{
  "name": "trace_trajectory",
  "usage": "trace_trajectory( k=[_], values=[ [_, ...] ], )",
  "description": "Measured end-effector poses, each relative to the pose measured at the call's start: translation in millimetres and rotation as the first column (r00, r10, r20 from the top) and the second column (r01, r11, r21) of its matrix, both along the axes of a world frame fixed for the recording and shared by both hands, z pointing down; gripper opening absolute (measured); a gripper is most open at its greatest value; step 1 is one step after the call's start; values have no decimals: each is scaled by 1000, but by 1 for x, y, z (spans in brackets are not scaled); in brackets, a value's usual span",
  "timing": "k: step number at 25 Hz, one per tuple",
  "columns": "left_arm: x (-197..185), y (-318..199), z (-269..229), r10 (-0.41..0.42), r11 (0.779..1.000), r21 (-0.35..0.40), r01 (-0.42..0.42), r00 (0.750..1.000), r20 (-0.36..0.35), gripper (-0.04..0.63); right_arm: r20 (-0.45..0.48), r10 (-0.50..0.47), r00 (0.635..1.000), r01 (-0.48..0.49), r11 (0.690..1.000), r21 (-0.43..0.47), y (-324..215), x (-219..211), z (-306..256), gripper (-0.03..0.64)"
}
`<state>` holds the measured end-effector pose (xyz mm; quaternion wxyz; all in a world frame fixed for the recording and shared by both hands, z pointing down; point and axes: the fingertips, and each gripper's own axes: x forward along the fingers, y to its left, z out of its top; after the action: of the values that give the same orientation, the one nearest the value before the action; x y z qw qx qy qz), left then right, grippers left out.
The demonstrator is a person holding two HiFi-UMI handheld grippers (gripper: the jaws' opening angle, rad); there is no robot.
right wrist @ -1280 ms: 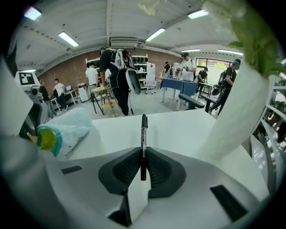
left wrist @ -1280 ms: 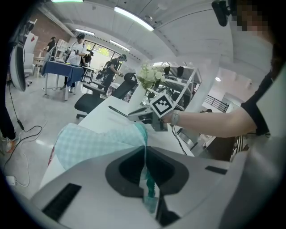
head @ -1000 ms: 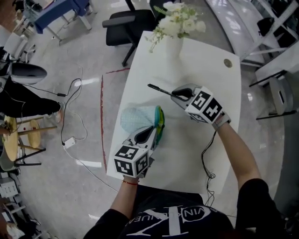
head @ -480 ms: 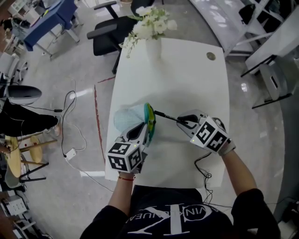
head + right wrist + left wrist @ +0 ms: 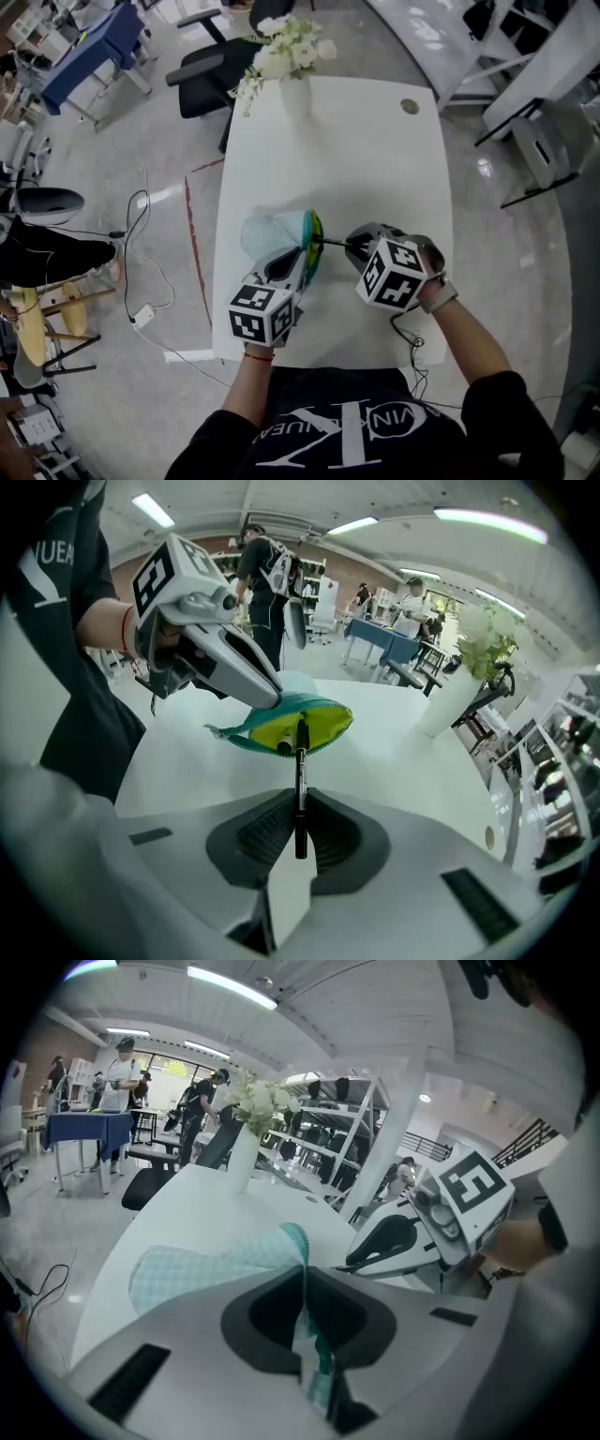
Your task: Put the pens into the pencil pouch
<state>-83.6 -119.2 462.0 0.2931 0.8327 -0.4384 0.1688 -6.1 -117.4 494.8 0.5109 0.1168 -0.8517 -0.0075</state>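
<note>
Wide white counter [image 5: 375, 159] fills the head view, and a white vase of pale flowers [image 5: 292, 89] stands at its far end. Near the front edge lies the teal checked fabric pencil pouch [image 5: 267, 232], its mouth propped open and showing yellow lining. The left claw [image 5: 302, 255] has its jaws pinched tight on the pouch's zip edge, and the teal fabric runs straight up between the pads in the left gripper view [image 5: 305, 1283]. The right claw [image 5: 354, 244] sits just beside it, jaws narrow and clamped on a slim black pen [image 5: 333, 243]. In the right gripper view that pen [image 5: 301, 780] points forward with its tip right at the open mouth [image 5: 314, 726]. A second pen's pale end [image 5: 278, 747] shows inside the pouch.
</note>
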Motion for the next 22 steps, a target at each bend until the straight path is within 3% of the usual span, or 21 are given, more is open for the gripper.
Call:
trace_trajectory(
  k=[4, 16, 19, 22],
  values=[
    [8, 9, -2, 30, 1000, -5, -30, 1000, -1, 15, -73, -17, 997, 19, 999, 32, 6, -8, 1, 51],
    [13, 19, -13, 75, 997, 3, -75, 997, -36, 15, 29, 112, 993, -110, 993, -47, 5, -43, -9, 52],
    [13, 22, -17, 88, 996, 12, -88, 994, -57, 15, 105, 142, 984, -136, 989, -58, 2, -53, -16, 54],
    [6, 20, -20, 54, 998, 16, -53, 995, -78, 15, 218, 192, 957, -168, 978, -122, 3, -58, -28, 69]
  ],
)
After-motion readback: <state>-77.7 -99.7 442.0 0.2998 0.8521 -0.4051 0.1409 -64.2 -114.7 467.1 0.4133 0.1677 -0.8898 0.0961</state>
